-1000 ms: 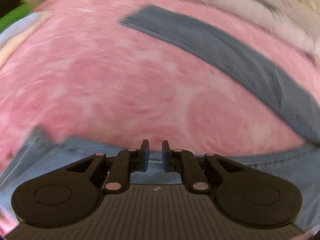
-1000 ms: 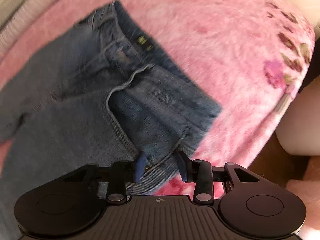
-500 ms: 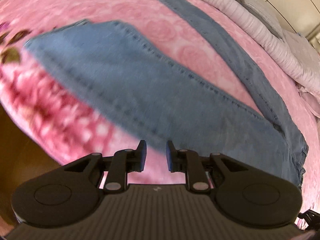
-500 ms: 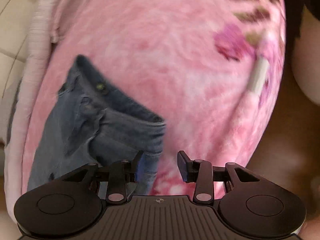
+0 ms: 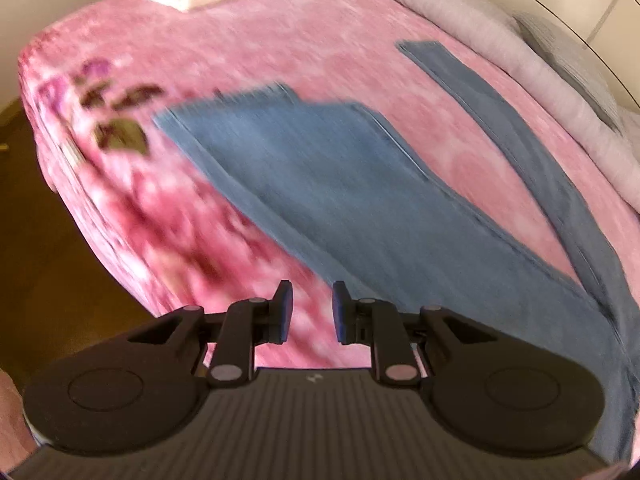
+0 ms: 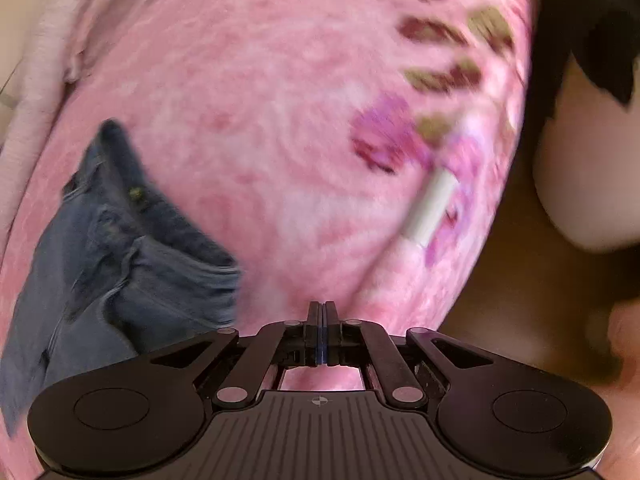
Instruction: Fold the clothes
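Denim jeans (image 5: 360, 200) lie spread, legs apart, on the pink bed (image 5: 280, 32); left gripper (image 5: 312, 312) spread, right gripper (image 6: 322, 332) pressed together empty, so folding calls for a hem grasp.

Jeans (image 6: 120, 256) on pink blanket (image 6: 280, 120)

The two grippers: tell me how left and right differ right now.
The left gripper has its jaws apart; the right gripper has its jaws pressed together with nothing between them. The left gripper points toward the jeans' spread legs; the right gripper points over bare pink blanket, with the jeans' waist off to its side. Neither holds any cloth.
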Demonstrator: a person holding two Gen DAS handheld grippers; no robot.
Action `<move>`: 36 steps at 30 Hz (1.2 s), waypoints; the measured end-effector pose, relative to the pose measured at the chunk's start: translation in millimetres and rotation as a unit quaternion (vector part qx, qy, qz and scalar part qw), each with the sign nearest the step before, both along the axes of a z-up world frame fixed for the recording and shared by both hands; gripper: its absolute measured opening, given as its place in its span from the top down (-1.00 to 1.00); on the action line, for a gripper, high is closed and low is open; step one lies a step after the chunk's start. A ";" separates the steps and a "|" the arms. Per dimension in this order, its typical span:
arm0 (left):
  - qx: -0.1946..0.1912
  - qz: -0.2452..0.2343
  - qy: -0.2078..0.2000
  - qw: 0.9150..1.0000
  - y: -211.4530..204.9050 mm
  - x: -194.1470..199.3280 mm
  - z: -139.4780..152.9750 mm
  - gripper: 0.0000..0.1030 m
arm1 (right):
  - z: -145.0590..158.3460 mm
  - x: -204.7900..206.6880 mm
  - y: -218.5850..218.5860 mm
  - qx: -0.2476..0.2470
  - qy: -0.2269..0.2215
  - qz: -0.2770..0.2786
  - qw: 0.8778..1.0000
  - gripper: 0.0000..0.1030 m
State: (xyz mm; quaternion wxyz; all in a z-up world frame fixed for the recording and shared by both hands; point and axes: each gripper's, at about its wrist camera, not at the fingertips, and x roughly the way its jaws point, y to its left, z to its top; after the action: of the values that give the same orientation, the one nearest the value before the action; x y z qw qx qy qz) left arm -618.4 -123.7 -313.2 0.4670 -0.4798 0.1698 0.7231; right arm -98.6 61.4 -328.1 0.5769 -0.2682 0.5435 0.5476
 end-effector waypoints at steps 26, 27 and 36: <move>-0.033 -0.241 0.081 0.967 212.3 -130.1 -54.7 1.00 | -11.3 -337.8 -46.5 -0.048 -0.009 0.201 0.978 0.26; -0.029 -0.233 0.076 0.969 210.5 -134.4 -53.0 1.00 | -11.6 -337.0 -46.3 -0.049 -0.011 0.194 0.980 0.26; 0.004 -0.167 0.031 0.986 195.0 -172.2 -38.4 0.46 | -19.4 -331.0 -50.5 -0.063 -0.013 0.142 0.988 0.25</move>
State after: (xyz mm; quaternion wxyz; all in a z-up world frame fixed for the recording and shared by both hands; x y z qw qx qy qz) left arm -790.6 71.4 -351.7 0.5774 -0.4207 0.2587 0.6502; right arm -429.6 10.9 -347.5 0.4820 -0.3856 0.5263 0.5848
